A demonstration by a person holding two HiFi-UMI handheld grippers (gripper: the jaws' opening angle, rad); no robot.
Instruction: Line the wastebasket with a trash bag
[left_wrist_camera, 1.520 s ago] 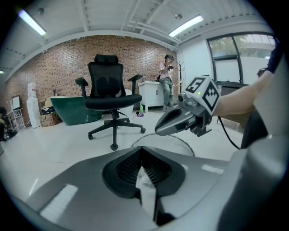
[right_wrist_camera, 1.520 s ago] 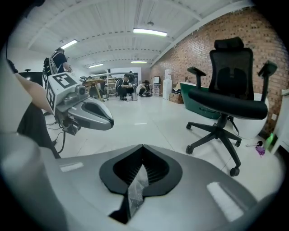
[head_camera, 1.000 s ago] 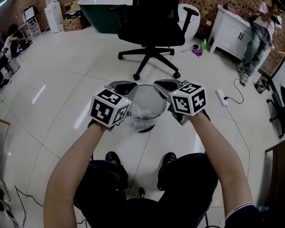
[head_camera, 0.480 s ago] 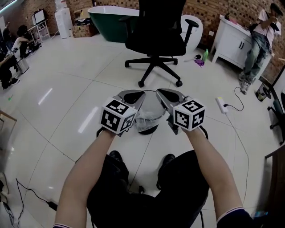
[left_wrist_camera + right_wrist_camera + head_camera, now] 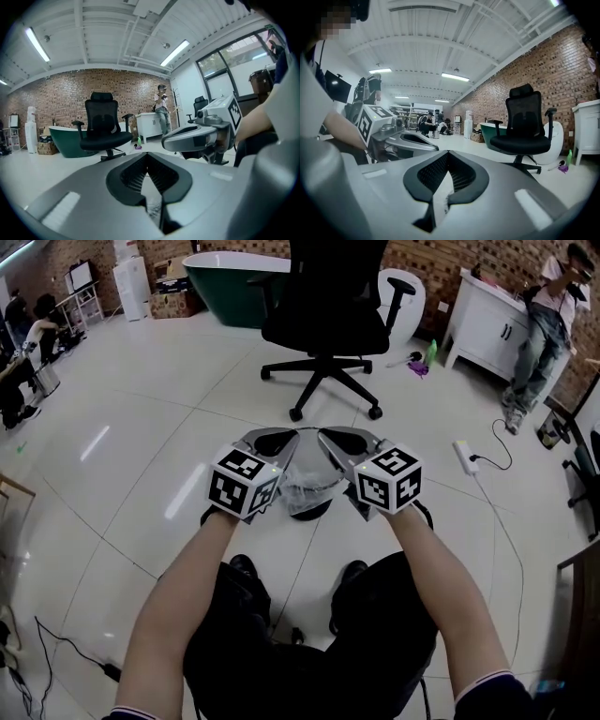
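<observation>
Found jaws of left gripper (image 5: 146, 154) pressed together, tips meeting, with a crinkled strip of translucent trash bag (image 5: 152, 206) pinched between the pads. Found jaws of right gripper (image 5: 447, 153) likewise closed, with the same thin film nipped low between the pads. Noted both grippers held nearly level, side by side and near each other, tips angled inward above the wastebasket (image 5: 311, 512). Observed wastebasket standing upright on pale tiled floor (image 5: 141, 427), just ahead of the person's shoes (image 5: 237, 570), between the two grippers in the head view. Recorded bag film bunched over the basket's top. Farther out, noted black office chair (image 5: 323, 324), then green bathtub (image 5: 234, 273) and white cabinet (image 5: 487, 320) by the brick wall (image 5: 441, 263). Noted power strip (image 5: 466, 448) lying on the floor at right.
</observation>
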